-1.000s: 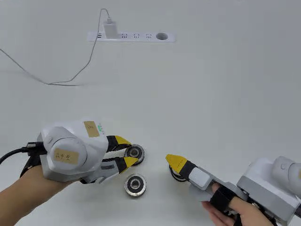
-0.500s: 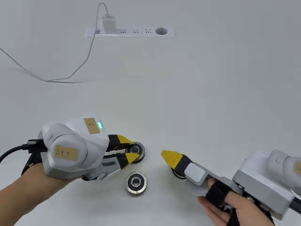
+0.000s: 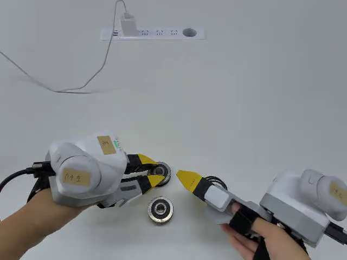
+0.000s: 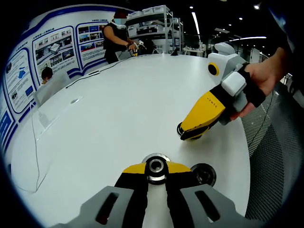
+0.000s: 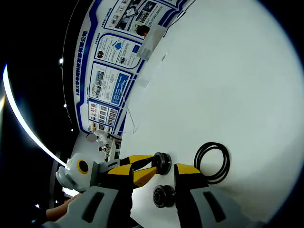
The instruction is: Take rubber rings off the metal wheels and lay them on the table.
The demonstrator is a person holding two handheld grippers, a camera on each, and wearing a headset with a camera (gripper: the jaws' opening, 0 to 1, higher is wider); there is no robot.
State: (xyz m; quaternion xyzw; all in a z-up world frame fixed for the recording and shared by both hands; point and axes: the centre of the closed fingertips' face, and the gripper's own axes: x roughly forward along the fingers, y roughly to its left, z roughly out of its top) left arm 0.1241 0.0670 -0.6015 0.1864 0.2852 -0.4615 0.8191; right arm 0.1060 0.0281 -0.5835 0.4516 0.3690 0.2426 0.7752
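Rubber rings [image 3: 218, 179]: dark loops, seemingly two overlapped, lying flat on the white table [image 3: 244, 108] just behind the right gripper [image 3: 188, 179]; in the right gripper view they sit beside its right jaw, free of any wheel, so that much of the job reads as done. Right gripper: jaws parted, holding nothing, aimed toward the left gripper. Left gripper [image 3: 151, 171]: yellow-tipped jaws clamped on one metal wheel [image 4: 156, 166], held low, at or just above the tabletop. Second wheel [image 3: 161, 209]: loose, flat on the table, just beside the left gripper and nearer the person. Both wheels show a dark outer band; whether that is a ring left to strip or only the wheel's own groove cannot be told, so the remaining count is uncertain; the held wheel looks like the one in hand. Room: the two grippers are near each other with a small gap between them. In the left gripper view the table's near edge runs close by the loose wheel and the rings. Across the table the surface is broad and bare, with a power strip [image 3: 153, 33] and its cable [image 3: 81, 89] well apart at the far side.
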